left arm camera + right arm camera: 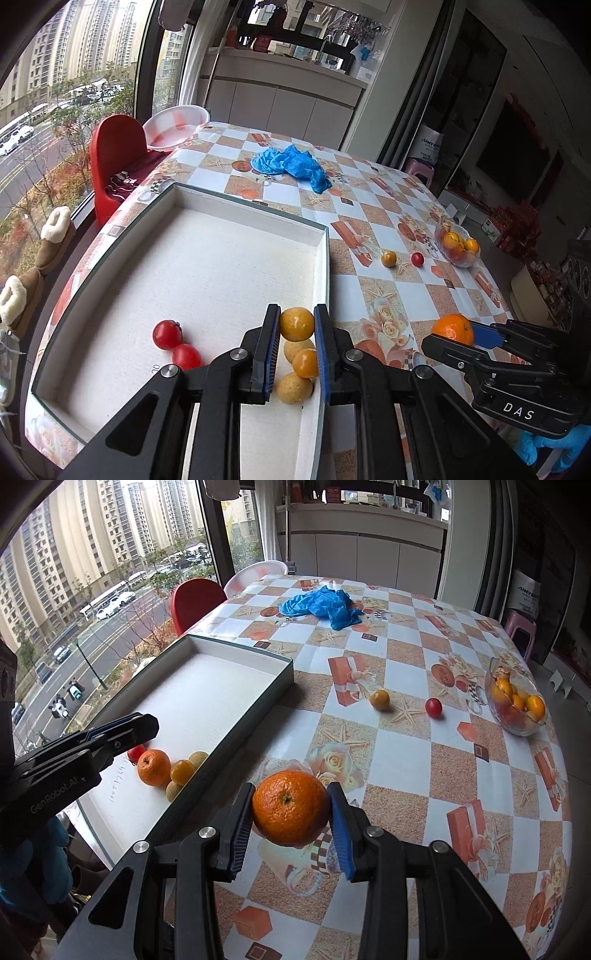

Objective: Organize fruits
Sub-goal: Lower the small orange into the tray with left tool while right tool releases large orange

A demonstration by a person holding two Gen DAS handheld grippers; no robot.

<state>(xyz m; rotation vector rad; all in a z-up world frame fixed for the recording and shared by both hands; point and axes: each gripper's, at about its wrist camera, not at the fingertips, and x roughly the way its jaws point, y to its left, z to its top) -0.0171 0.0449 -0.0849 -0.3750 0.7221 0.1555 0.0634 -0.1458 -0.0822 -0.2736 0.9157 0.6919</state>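
Note:
A shallow white box lies on the table's left side; it also shows in the right wrist view. My left gripper is shut on a yellow-orange fruit above the box's right wall. Below it lie several small yellow and orange fruits and two red tomatoes. My right gripper is shut on a large orange above the tablecloth, right of the box. In the left wrist view it shows at the right.
A small yellow fruit and a red tomato lie loose on the table. A glass bowl of fruit stands at the right edge. Blue gloves lie at the back. A red chair stands by the window.

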